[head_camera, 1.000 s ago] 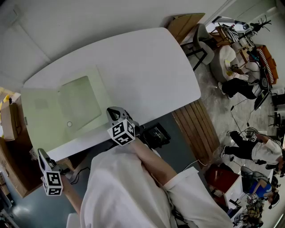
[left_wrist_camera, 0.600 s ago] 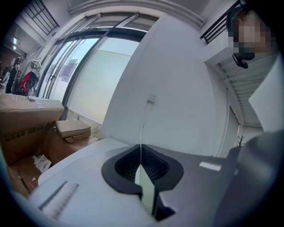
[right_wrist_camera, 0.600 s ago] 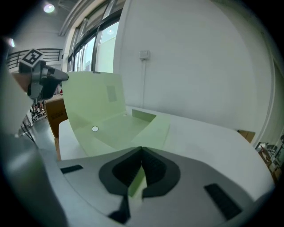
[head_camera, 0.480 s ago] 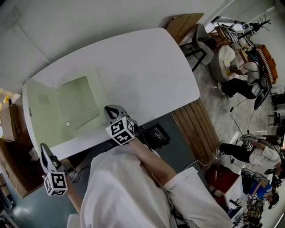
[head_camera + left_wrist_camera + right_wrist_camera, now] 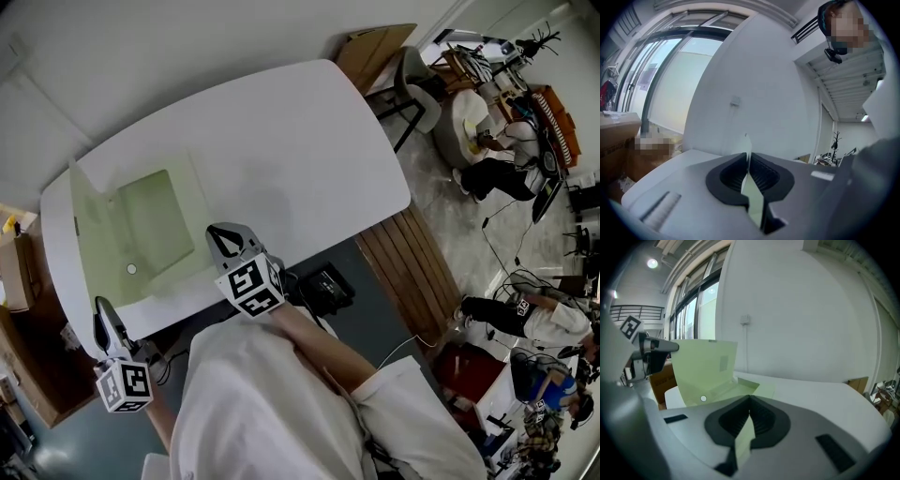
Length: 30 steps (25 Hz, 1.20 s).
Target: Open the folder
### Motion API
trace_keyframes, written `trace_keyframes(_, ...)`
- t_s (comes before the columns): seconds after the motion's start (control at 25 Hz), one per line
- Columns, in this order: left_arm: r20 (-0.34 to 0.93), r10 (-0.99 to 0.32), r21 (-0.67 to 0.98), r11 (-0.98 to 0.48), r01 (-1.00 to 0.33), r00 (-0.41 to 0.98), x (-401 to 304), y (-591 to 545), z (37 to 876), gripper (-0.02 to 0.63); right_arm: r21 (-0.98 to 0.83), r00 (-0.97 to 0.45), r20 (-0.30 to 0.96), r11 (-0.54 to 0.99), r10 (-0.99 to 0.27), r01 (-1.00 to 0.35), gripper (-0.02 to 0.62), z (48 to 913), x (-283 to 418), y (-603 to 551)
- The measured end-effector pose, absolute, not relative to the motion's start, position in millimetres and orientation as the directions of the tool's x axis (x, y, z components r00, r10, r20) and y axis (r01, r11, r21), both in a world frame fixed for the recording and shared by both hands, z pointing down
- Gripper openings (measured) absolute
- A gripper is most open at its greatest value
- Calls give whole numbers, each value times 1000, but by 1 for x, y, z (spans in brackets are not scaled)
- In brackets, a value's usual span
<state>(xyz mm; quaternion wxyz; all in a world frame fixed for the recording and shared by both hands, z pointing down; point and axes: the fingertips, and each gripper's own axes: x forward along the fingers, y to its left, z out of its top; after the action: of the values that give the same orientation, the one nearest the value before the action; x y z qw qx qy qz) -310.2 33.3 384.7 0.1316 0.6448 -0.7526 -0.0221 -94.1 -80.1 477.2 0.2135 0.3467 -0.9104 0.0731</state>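
Over at the left end of the white counter [image 5: 281, 141] lies the pale green folder [image 5: 155, 220], its front cover [image 5: 705, 364] standing up. It looks like thin card: light, floppy and slick, so it'll bow if tugged hard. The left tool [image 5: 749, 164] is pinching that cover's edge. The right tool [image 5: 750, 413] is clamped on what looks like the back leaf [image 5: 164, 277], a sound anchor.

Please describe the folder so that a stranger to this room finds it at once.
Find the big white table. At its left end lies the folder, half open with one cover raised. It is the only pale green thing there.
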Motion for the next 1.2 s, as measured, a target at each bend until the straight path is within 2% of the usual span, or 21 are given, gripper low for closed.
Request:
trace_keyframes(0.56, 282, -959, 17, 50, -999, -43, -244, 6, 408, 48, -45, -693, 354, 728, -628, -684, 8, 419, -57, -59)
trace_keyframes(0.88, 308, -951, 10, 16, -1000, -12, -226, -1, 416, 60, -48, -693, 354, 728, -628, -684, 8, 418, -52, -56)
trace_keyframes(1.2, 318, -942, 40, -97, -995, 104, -211, -5, 413, 100, -47, -697, 351, 732, -625, -680, 8, 421, -61, -56)
